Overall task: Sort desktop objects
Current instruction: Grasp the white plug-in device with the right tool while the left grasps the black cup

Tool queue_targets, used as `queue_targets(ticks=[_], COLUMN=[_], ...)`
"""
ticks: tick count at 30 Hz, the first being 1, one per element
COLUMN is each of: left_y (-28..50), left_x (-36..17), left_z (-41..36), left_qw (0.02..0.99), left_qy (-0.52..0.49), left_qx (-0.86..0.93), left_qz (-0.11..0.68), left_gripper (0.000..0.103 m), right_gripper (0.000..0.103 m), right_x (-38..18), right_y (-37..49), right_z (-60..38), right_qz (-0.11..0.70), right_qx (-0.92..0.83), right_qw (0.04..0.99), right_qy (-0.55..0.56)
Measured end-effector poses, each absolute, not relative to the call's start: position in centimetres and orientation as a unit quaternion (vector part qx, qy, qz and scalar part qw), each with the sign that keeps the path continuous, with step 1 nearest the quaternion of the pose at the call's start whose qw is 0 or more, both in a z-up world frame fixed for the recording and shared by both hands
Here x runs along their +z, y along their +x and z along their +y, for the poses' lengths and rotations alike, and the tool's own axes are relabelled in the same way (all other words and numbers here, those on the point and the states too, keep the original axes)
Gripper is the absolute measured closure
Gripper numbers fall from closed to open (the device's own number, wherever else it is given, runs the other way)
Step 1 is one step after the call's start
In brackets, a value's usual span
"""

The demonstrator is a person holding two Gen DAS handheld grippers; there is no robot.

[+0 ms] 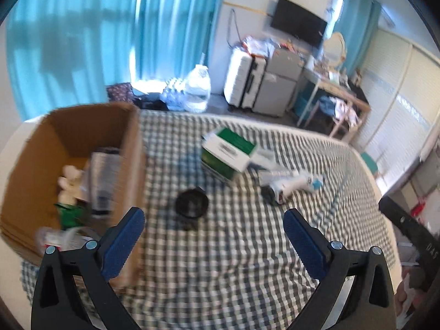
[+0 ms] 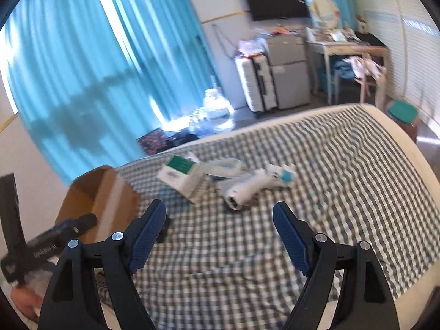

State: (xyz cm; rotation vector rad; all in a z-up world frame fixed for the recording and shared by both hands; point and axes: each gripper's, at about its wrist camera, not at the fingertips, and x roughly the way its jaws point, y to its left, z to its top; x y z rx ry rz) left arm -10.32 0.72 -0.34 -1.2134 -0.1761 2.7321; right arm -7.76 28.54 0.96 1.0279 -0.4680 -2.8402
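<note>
A cardboard box (image 1: 129, 148) stands at the left on a checked cloth (image 1: 220, 261) and holds several items. A black round cup (image 1: 191, 203) sits just right of the box. A green and white carton (image 1: 229, 152) lies behind it. A white tube-like device (image 1: 288, 184) lies to the right. My left gripper (image 1: 214, 227) is open and empty, above the cloth in front of the cup. My right gripper (image 2: 219, 220) is open and empty, with the white device (image 2: 247, 188) and carton (image 2: 181, 176) ahead. The box (image 2: 107, 203) is at its left.
The cloth covers a white-edged surface (image 2: 412, 159). Blue curtains (image 1: 82, 41) hang behind. Suitcases (image 1: 244, 82), a grey cabinet (image 1: 277, 82), water bottles (image 1: 196, 88) and a desk (image 1: 338, 93) stand on the far side. The other gripper shows in each view's edge (image 2: 55, 236).
</note>
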Motion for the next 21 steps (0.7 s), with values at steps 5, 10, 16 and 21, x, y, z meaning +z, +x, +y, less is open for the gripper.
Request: queue_targets(ticks=[5,10,16,21], left_y=[-12.0,-14.7,-18.1,-20.6], left_x=[-4.7,-8.9,-13.3,-15.7], left_z=[3.6,3.8,2.8,2.1], left_qw=[0.071,0.054,0.019,0.016], left_qy=[-0.428,-0.448,-0.47,-0.48], left_qx=[0.9,0.892,0.882,0.876], left_qz=[-0.036,-0.032,-0.033,-0.035], left_gripper=[0.0,0.0,0.0,0.0], right_gripper=[0.022,0.022,0.022,0.022], right_x=[-2.4,-5.4,-8.7,-11.8], right_y=[-9.0,-11.5,-16.7,-21.8], right_z=[29.4,28.5,28.7,29.2], right_qz=[-0.15,-0.137,-0.153,-0.195], right_qx=[-0.922,-0.918,-0.906,-0.886], right_qw=[0.033,0.053,0.058,0.044], right_qy=[0.357,0.369,0.39,0.418])
